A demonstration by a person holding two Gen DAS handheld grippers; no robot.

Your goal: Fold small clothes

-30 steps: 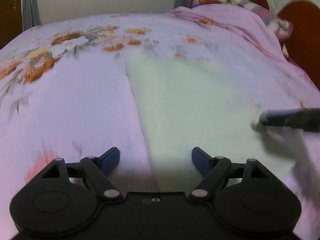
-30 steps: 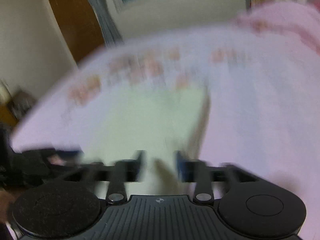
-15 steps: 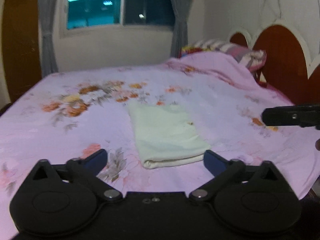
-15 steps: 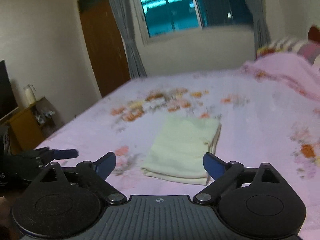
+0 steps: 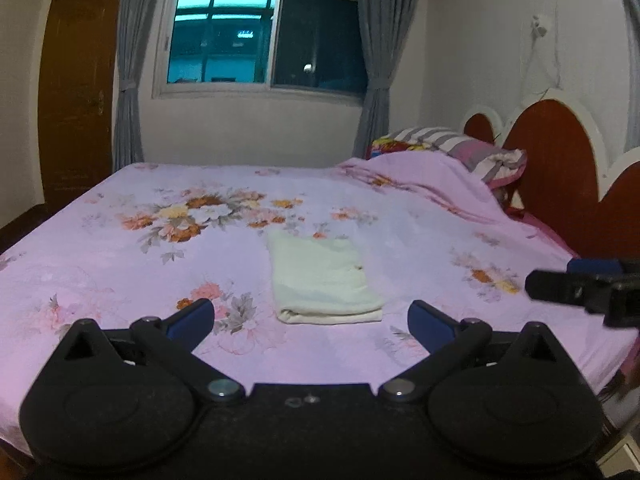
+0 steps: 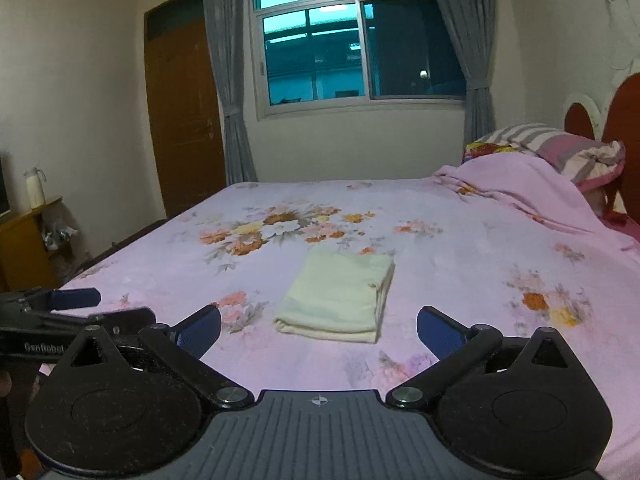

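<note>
Pink floral sheet [image 5: 100,264] covers the bed, with a window [image 5: 264,36] and grey curtains [image 5: 374,60] behind. On the sheet lies the pale green cloth [image 5: 322,280], folded into a neat rectangle. The left gripper [image 5: 310,322] hangs spread wide and empty, short of the cloth's near edge. The right gripper [image 6: 318,330] is likewise spread wide, holding nothing, apart from the cloth [image 6: 340,294].

Both grippers, left gripper [image 5: 310,322] and right gripper [image 6: 319,330], have withdrawn toward 6 o'clock, jaws wider, exposing the whole folded cloth [image 5: 322,280].
</note>
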